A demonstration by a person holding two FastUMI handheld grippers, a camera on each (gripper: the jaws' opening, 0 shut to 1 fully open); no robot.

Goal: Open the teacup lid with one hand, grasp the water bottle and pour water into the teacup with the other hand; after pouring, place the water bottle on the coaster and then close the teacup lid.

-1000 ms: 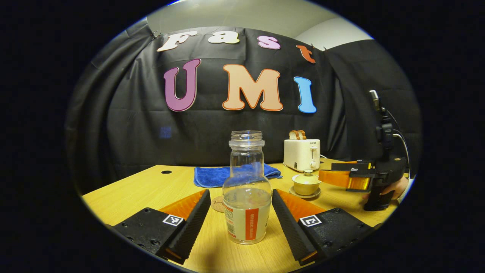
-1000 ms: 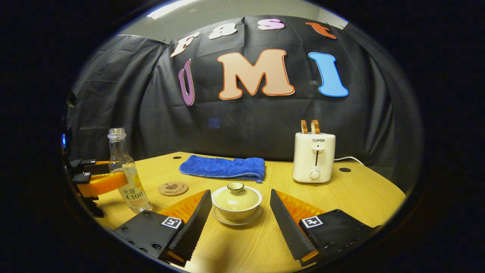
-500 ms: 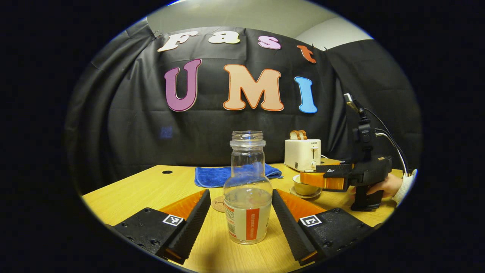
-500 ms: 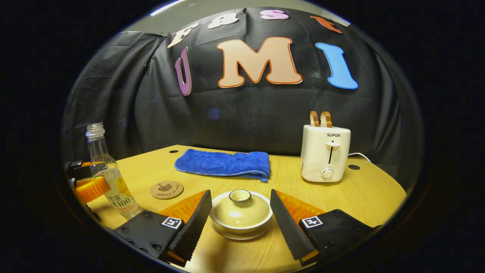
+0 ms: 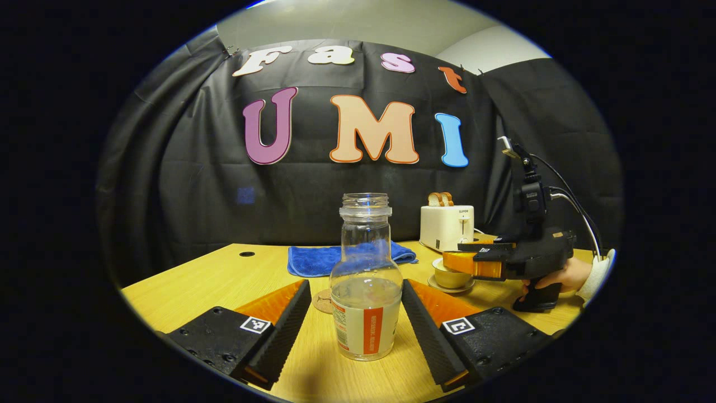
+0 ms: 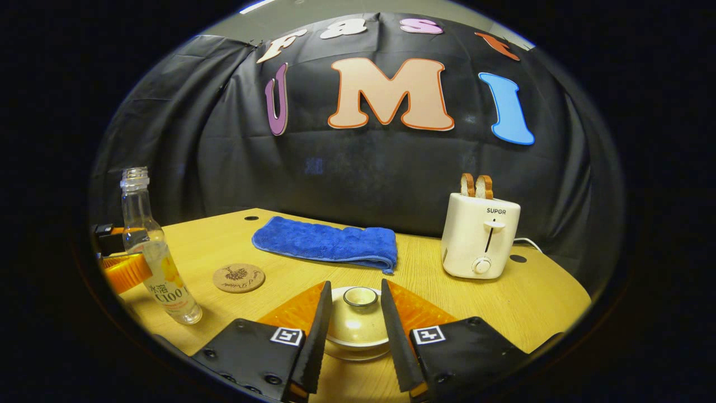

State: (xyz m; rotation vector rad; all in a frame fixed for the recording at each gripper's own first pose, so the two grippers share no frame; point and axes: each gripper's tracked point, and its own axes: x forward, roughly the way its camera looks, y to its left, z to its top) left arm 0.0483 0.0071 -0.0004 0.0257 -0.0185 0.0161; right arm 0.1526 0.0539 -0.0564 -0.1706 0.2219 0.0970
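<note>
A clear glass water bottle (image 5: 366,280) with no cap and a little water stands on the table between the fingers of my left gripper (image 5: 355,282), which is open around it. The bottle (image 6: 156,263) also stands at the far left of the right gripper view, with the left gripper (image 6: 120,257) beside it. My right gripper (image 6: 355,284) has narrowed over the cream teacup lid (image 6: 358,322); its fingers flank the knob (image 6: 359,296) with small gaps left. From the left gripper view, the right gripper (image 5: 475,260) hovers over the teacup (image 5: 450,278), held by a hand (image 5: 559,277). A round cork coaster (image 6: 239,277) lies between bottle and cup.
A folded blue towel (image 6: 327,243) lies at the back of the wooden table (image 6: 531,302). A white toaster (image 6: 481,240) with two bread slices stands at the back right, its cord trailing behind. The coaster (image 5: 323,300) peeks out just behind the bottle.
My right gripper moved forward over the teacup and its fingers closed in around the lid knob. The left gripper and the bottle have stayed put.
</note>
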